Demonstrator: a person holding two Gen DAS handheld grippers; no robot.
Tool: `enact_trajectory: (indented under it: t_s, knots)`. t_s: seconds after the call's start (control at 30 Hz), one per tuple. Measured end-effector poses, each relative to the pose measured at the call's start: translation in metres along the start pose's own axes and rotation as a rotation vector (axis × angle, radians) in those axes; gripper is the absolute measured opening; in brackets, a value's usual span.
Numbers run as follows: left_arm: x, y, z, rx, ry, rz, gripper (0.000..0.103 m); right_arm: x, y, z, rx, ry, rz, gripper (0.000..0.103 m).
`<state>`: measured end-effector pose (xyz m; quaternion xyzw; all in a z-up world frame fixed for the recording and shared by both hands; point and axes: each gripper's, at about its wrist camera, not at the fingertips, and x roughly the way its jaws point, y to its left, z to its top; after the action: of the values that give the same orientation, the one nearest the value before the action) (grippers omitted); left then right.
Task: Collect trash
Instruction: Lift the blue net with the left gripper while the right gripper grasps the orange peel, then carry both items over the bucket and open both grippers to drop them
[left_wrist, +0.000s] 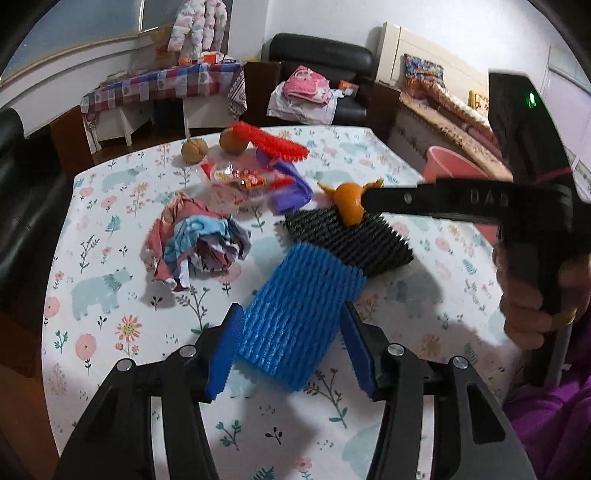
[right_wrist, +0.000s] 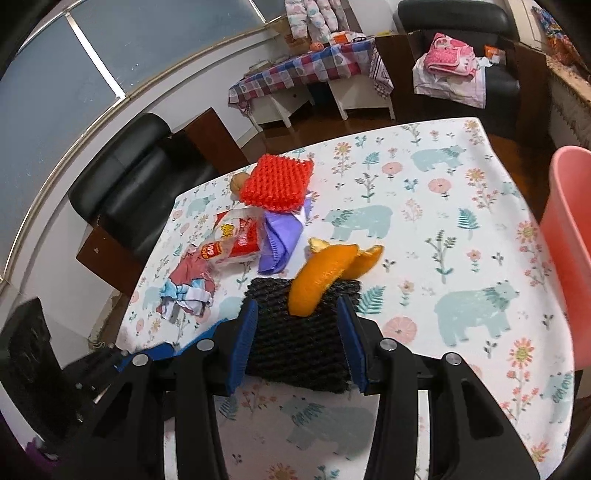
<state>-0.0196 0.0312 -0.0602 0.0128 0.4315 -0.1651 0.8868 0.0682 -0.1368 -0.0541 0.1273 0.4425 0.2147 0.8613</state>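
Although a pink bin (right_wrist: 565, 258) stood ready at the right edge of the tabletop (right_wrist: 461, 229), nothing could be seen inside it, and by the look of things nearly all the trash was yet to be collected. The left gripper (left_wrist: 291, 332) had its jaws spread wide around a blue foam net (left_wrist: 299, 314), the pads standing clear of it on both sides, so the net lay loose on the cloth. The right gripper (right_wrist: 297, 343) straddled a black foam net (right_wrist: 295, 350) with the jaws half spread; whether the pads actually pressed on it could not be told. An orange peel (right_wrist: 325, 273) rested on the far end of that black net. Farther off lay a crumpled paper wad (left_wrist: 199, 247), a red-and-white snack wrapper (right_wrist: 236, 240), a purple foam piece (right_wrist: 280, 236) and a red foam net (right_wrist: 277, 181), all bunched near one another, with two round fruits (left_wrist: 214, 146) at the far edge. My judgement was that every one of these pieces had yet to go into the bin. The tabletop wore a white cloth printed with bears and flowers. Around it were black chairs (right_wrist: 122, 177), a low table under a checked cloth (left_wrist: 162, 85), folded pink clothes (right_wrist: 450, 55) on a seat, a puffy jacket (left_wrist: 197, 22) hanging on the wall, and a large window (right_wrist: 55, 74).
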Motion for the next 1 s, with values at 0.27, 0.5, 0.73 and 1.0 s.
enact_trajectory:
  t_s: [0.27,0.5,0.73,1.0]
  knots:
    - [0.009,0.002,-0.002,0.004,0.014,0.049,0.035,0.025,0.001,0.004,0.005,0.029,-0.065,0.039]
    - [0.008,0.017,0.0,-0.056,0.013,0.051,0.012,0.024,-0.006,0.004,-0.011,0.02,-0.086,0.021]
    - [0.0,0.018,0.004,-0.091,-0.003,0.03,0.006,0.004,-0.007,-0.003,-0.045,0.002,-0.072,0.019]
    - [-0.018,0.007,0.012,-0.075,-0.05,0.036,0.005,-0.033,-0.012,-0.002,-0.064,-0.062,-0.07,0.019]
